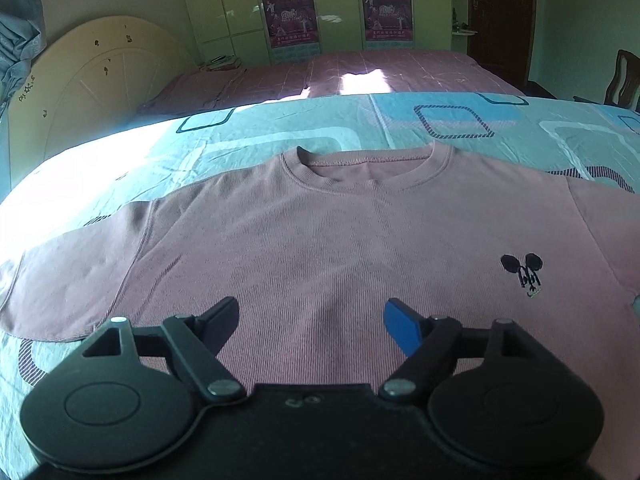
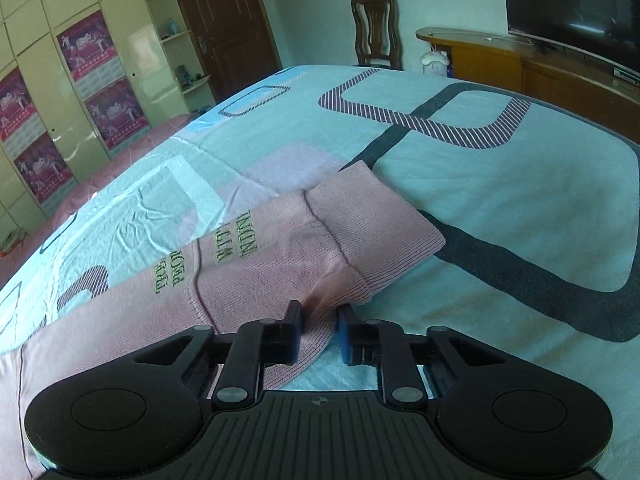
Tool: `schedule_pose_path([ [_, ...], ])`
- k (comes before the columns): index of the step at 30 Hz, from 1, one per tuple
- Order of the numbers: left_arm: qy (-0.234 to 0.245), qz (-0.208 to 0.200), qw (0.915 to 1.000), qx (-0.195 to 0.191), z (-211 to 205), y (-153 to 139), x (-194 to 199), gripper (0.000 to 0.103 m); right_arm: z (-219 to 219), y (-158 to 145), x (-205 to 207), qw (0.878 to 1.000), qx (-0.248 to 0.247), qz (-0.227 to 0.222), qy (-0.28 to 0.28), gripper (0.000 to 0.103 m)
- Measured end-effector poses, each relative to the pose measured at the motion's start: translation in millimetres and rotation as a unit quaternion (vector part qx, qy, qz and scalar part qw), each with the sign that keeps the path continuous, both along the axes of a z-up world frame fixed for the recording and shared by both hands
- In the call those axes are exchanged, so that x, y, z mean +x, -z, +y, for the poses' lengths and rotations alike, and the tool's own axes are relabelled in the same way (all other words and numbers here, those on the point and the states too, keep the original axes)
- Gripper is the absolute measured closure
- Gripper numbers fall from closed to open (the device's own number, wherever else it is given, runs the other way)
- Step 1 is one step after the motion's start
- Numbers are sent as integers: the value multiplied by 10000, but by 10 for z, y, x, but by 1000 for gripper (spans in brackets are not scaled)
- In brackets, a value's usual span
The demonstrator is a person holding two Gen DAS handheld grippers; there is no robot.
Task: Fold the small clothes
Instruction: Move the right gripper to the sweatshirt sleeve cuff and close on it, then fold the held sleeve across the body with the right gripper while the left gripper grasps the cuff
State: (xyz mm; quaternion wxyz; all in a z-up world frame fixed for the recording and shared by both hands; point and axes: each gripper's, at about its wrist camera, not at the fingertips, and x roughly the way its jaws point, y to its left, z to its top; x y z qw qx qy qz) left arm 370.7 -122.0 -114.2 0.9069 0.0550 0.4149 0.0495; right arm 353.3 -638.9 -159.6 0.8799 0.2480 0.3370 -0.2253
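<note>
The bed, covered in a light-blue sheet printed with rounded squares, is filling both views. A ribbed pink knit sweatshirt is lying flat on it, front up, its round collar toward 12 o'clock in the left wrist view and a small dark mouse-head embroidery on the chest at 3 o'clock. In the right wrist view one sleeve with green embroidered lettering is running from 8 o'clock up to its ribbed cuff near centre, lying on the sheet.

The left tool is hanging over the sweatshirt's lower front at 6 o'clock, its two fingers standing wide apart with bare fabric showing between them and nothing gripped.

The right tool is sitting at 6 o'clock in its own view, its fingers drawn close together and pinching a raised fold of the pink sleeve just below the cuff; the blue pad is showing on the 3 o'clock finger.
</note>
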Motion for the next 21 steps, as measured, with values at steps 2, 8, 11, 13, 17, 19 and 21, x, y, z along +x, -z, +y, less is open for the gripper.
schedule_pose_path([
  [2, 50, 28, 10000, -30, -13, 3, 16, 27, 24, -17, 7, 9999, -47, -72, -61, 97],
  [8, 155, 68, 9998, -79, -74, 13, 109, 29, 264, -211, 39, 9979, -343, -366, -413, 99],
  [11, 193, 67, 9997, -142, -112, 27, 182, 29, 532, -385, 83, 9937, -507, -627, -782, 99],
  [13, 229, 50, 9996, -154, -137, 35, 217, 29, 796, -532, 128, 9880, -623, -824, -1150, 102],
  [17, 235, 49, 9996, -165, -126, 54, 268, 29, 1407, -748, 238, 9722, -670, -1143, -1933, 102],
  [19, 191, 90, 9996, -187, -87, 80, 290, 29, 1818, -807, 289, 9595, -625, -1254, -2445, 102],
  [21, 139, 158, 9996, -211, -31, 118, 314, 29, 2190, -824, 307, 9472, -554, -1307, -2874, 102],
])
